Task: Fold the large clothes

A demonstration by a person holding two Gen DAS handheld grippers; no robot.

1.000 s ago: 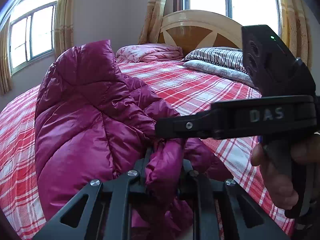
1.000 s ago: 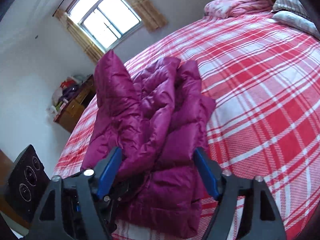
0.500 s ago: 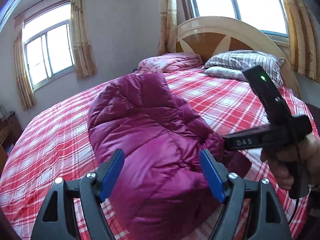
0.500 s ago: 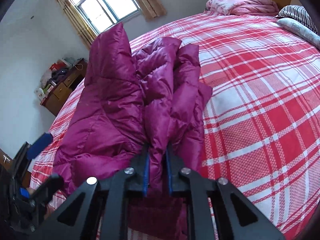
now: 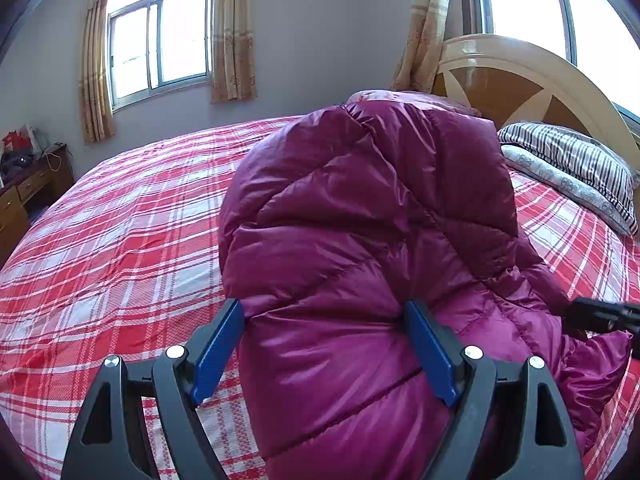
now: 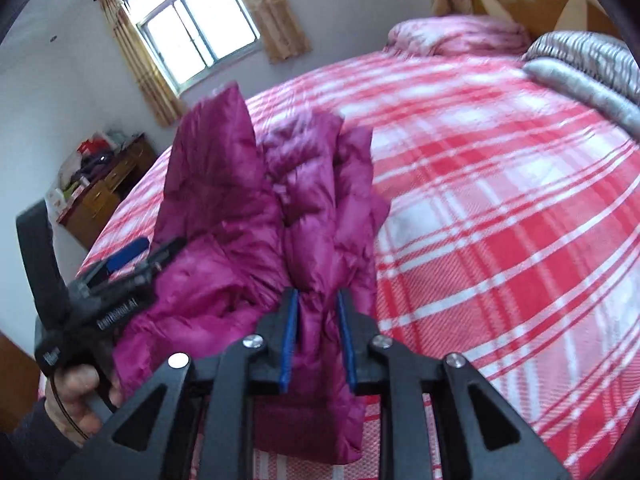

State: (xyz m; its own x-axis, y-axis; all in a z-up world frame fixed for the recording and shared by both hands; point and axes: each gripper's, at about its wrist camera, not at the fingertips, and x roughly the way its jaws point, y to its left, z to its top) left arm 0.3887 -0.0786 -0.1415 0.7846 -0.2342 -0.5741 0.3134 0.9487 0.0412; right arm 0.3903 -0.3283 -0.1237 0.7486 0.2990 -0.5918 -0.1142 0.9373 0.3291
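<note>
A magenta quilted down jacket lies bunched on the red plaid bed. My left gripper is open, its blue pads on either side of the jacket's near bulge. My right gripper is shut on a fold of the jacket at its near edge. The left gripper also shows in the right wrist view, at the jacket's left side. The right gripper's tip shows at the right edge of the left wrist view.
A folded pink quilt and striped pillows lie by the wooden headboard. A wooden dresser with clutter stands by the wall left of the bed. Windows with curtains are behind.
My left gripper let go of the jacket fold and opened, then moved left around the jacket's bulge. My right gripper closed on a jacket fold and keeps hold.
</note>
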